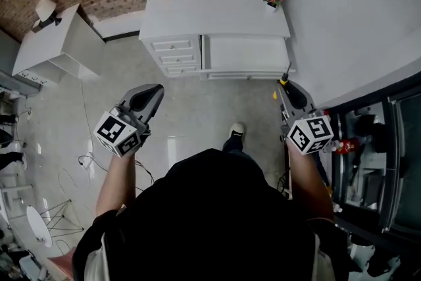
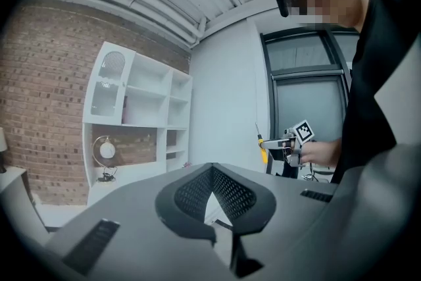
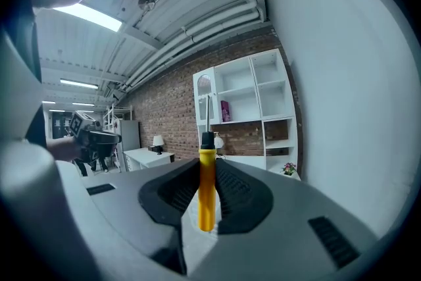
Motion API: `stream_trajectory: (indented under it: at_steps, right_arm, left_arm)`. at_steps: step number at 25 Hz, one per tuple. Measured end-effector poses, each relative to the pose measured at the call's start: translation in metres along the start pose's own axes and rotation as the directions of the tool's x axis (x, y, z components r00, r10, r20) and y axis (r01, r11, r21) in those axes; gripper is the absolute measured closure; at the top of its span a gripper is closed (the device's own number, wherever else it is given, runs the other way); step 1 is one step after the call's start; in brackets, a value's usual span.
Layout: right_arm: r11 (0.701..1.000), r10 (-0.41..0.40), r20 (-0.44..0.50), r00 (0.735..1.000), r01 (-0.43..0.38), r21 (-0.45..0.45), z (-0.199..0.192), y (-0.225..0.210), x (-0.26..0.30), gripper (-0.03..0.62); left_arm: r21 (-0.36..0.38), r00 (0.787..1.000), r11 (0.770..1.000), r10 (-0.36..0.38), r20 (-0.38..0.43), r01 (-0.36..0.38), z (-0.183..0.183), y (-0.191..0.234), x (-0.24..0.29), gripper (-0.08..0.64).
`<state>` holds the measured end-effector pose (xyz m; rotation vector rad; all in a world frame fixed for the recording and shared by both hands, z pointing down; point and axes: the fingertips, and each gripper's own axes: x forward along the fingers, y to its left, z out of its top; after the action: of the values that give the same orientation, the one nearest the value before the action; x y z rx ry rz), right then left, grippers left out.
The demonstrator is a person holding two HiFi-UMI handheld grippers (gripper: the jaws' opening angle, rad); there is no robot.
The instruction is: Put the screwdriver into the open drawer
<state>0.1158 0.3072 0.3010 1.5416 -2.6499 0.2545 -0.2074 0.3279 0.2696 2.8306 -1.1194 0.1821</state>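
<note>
Between the jaws of my right gripper (image 1: 284,87) the screwdriver (image 3: 206,189) stands upright, pinched by its yellow handle with the shaft pointing up. It's a narrow, round grip, so I judge it could swivel or slip if I swing fast. My left gripper (image 2: 212,171) is pressed together on nothing. Far ahead sits the white desk (image 1: 217,10) with its drawers (image 1: 174,54), well apart from me — I cannot tell which is open, so I risk aiming at a closed front.
</note>
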Motion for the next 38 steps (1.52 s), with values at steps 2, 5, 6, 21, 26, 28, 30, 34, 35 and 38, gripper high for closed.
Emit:
stream_trajectory:
  at_steps: [2, 5, 6, 21, 26, 28, 30, 34, 35, 38]
  right_arm:
    - [1.0, 0.002, -0.004, 1.0, -0.002, 0.003, 0.0, -0.007, 0.005, 0.508]
    - [1.0, 0.011, -0.011, 1.0, -0.011, 0.006, -0.001, -0.018, 0.016, 0.509]
    - [1.0, 0.013, -0.014, 1.0, -0.013, 0.007, 0.0, -0.022, 0.02, 0.509]
    - [0.998, 0.059, -0.085, 0.995, -0.057, 0.019, -0.01, -0.089, 0.083, 0.509]
    - [0.997, 0.073, -0.089, 0.993, -0.071, 0.018, -0.007, -0.111, 0.103, 0.509]
    - [0.997, 0.076, -0.091, 0.993, -0.075, 0.018, -0.006, -0.119, 0.111, 0.509]
    - [0.997, 0.079, -0.092, 0.993, -0.078, 0.018, -0.004, -0.128, 0.119, 0.508]
    - [0.996, 0.086, -0.097, 0.992, -0.084, 0.025, -0.002, -0.145, 0.133, 0.509]
    - [0.996, 0.088, -0.098, 0.991, -0.086, 0.029, -0.002, -0.148, 0.137, 0.509]
    - [0.995, 0.099, -0.1, 0.99, -0.096, 0.033, -0.003, -0.158, 0.147, 0.509]
  left_arm:
    - [-0.002, 1.0, 1.0, 0.002, -0.003, -0.002, -0.001, 0.003, 0.008, 0.545]
    - [-0.01, 1.0, 1.0, 0.009, -0.002, -0.009, 0.001, 0.01, 0.021, 0.545]
    - [-0.008, 1.0, 1.0, 0.012, 0.003, -0.012, 0.003, 0.012, 0.026, 0.545]
    - [-0.058, 0.998, 0.997, 0.041, -0.04, -0.044, -0.002, 0.042, 0.112, 0.545]
    - [-0.041, 0.997, 0.997, 0.06, -0.042, -0.061, -0.006, 0.054, 0.134, 0.545]
    - [-0.048, 0.996, 0.996, 0.073, -0.048, -0.076, -0.003, 0.06, 0.141, 0.545]
    - [-0.059, 0.996, 0.995, 0.075, -0.045, -0.078, -0.004, 0.066, 0.148, 0.545]
    - [-0.056, 0.995, 0.994, 0.091, -0.05, -0.094, -0.005, 0.076, 0.163, 0.545]
    - [-0.058, 0.994, 0.994, 0.095, -0.053, -0.098, -0.005, 0.078, 0.168, 0.545]
    - [-0.06, 0.993, 0.992, 0.106, -0.057, -0.11, -0.005, 0.085, 0.179, 0.545]
